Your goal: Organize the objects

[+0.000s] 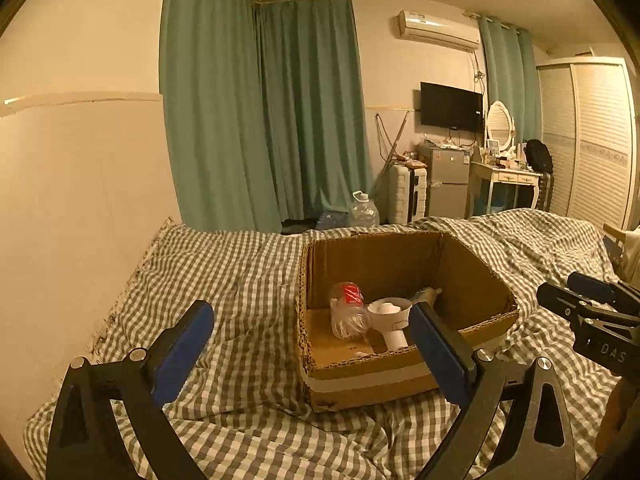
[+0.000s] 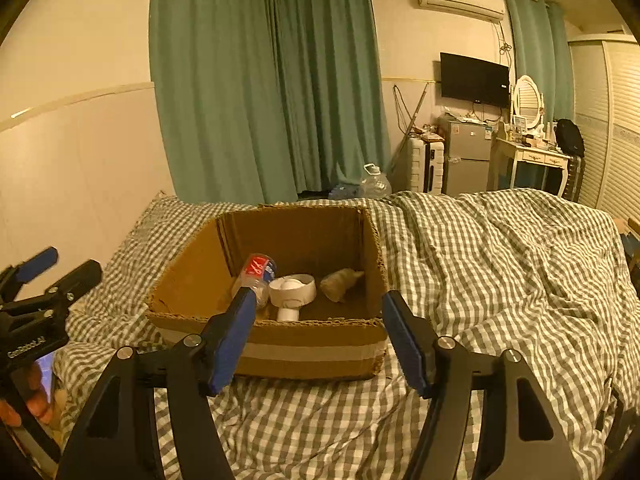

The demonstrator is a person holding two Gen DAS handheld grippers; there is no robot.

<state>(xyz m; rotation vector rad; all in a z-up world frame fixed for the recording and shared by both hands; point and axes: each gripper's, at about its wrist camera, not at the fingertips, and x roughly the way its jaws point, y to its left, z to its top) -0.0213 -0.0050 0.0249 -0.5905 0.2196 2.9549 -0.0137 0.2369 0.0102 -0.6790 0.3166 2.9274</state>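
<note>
An open cardboard box [image 1: 360,380] [image 2: 312,350] sits on the checked bedspread. Inside lie a crushed clear plastic bottle with a red label [image 1: 348,310] [image 2: 258,274], a white plastic pipe fitting [image 1: 390,318] [image 2: 292,292] and a brown crumpled bag-like object [image 1: 426,294] [image 2: 340,282]. My left gripper [image 1: 316,344] is open and empty, in front of the box's left front corner. My right gripper [image 2: 320,338] is open and empty, just in front of the box's near wall. Each gripper also shows at the other view's edge, the right one [image 1: 588,304] and the left one [image 2: 48,276].
The checked bedspread [image 1: 224,288] [image 2: 500,280] is rumpled all around the box. A wall runs along the bed's left side. Beyond the bed's far end are green curtains [image 2: 280,100], a water jug [image 1: 362,210], a small fridge [image 2: 468,156] and a dressing table [image 2: 532,160].
</note>
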